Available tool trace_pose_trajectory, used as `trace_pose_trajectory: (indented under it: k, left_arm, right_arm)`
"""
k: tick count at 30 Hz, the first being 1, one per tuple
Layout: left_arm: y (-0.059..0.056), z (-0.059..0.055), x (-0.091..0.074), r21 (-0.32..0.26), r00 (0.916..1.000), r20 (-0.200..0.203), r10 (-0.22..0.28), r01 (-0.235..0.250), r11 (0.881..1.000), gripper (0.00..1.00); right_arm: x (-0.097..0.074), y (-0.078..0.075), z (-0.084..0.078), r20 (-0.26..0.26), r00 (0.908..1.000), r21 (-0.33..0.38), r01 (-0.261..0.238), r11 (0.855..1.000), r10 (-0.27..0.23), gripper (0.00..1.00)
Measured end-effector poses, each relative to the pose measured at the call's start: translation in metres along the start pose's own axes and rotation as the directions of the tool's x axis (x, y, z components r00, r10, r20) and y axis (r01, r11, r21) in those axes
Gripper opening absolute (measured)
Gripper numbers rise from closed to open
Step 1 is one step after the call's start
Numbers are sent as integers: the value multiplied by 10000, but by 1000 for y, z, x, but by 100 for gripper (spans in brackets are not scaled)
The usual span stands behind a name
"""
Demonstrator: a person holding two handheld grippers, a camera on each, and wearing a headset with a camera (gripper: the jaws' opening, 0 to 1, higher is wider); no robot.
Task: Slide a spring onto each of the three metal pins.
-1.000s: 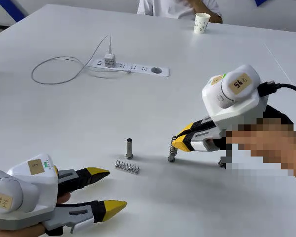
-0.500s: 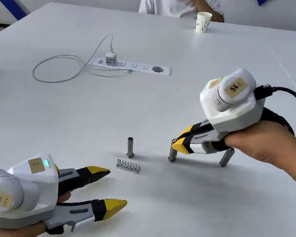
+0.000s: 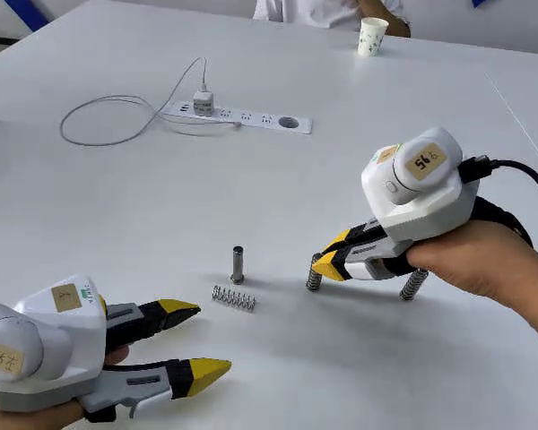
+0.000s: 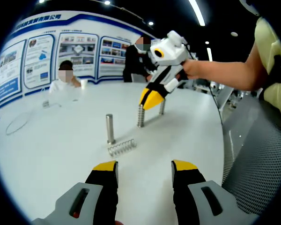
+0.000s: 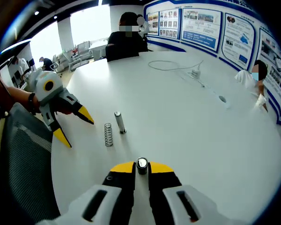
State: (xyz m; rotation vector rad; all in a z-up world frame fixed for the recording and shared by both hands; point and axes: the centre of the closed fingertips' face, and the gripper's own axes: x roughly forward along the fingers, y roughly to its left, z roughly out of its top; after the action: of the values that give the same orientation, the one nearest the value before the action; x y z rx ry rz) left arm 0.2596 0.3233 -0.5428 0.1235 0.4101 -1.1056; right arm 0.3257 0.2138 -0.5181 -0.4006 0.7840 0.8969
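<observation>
White power strip (image 3: 238, 117) on far side of table (image 3: 117, 206), charger (image 3: 203, 101) plugged in, cable (image 3: 63, 130) looped left; paper cup (image 3: 370, 37) near far edge.

Table (image 3: 251, 206): plain white, no pattern.
Left gripper (image 3: 212, 338): white body, black jaws with yellow tips, tan stickers with dark writing, one small green light.
Right gripper (image 3: 316, 261): also white, black and yellow, with tan stickers.
Gripper cable (image 3: 531, 170): black.
Loose spring (image 3: 232, 298): silver-grey coil.
Bare pin (image 3: 238, 264): dull grey metal, darker at the top.
Spring on the middle pin (image 3: 315, 278): silver-grey.
Spring on the right pin (image 3: 413, 284): silver-grey.
Power strip (image 3: 238, 117): white.
Cord (image 3: 99, 112): white.
Paper cup (image 3: 369, 38): white with green print.
Wall boards (image 4: 61, 47): white panels with blue frames.
Chair mesh (image 4: 257, 154): grey, fine grid pattern.
</observation>
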Motion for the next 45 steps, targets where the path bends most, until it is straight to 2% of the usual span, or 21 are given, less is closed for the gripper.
trace_pose_trajectory:
  k: [19, 25, 33, 45]
  left_arm:
    - [1, 1, 0, -42, 10000, 54, 36, -36, 10000, 47]
    - [1, 0, 0, -29, 10000, 58, 16, -16, 10000, 47]
    - [-1, 2, 1, 0, 9999, 99, -29, 29, 10000, 47]
    - [-1, 2, -2, 18, 9999, 144, -69, 68, 10000, 47]
  right_arm:
    - [4, -1, -3, -58, 10000, -226, 28, 9997, -30, 12]
    - [4, -2, -2, -16, 10000, -370, 60, 9993, -61, 15]
    - [1, -1, 2, 110, 9998, -588, 146, 9982, -140, 21]
    - [1, 10, 13, 291, 9995, -978, 157, 9951, -129, 25]
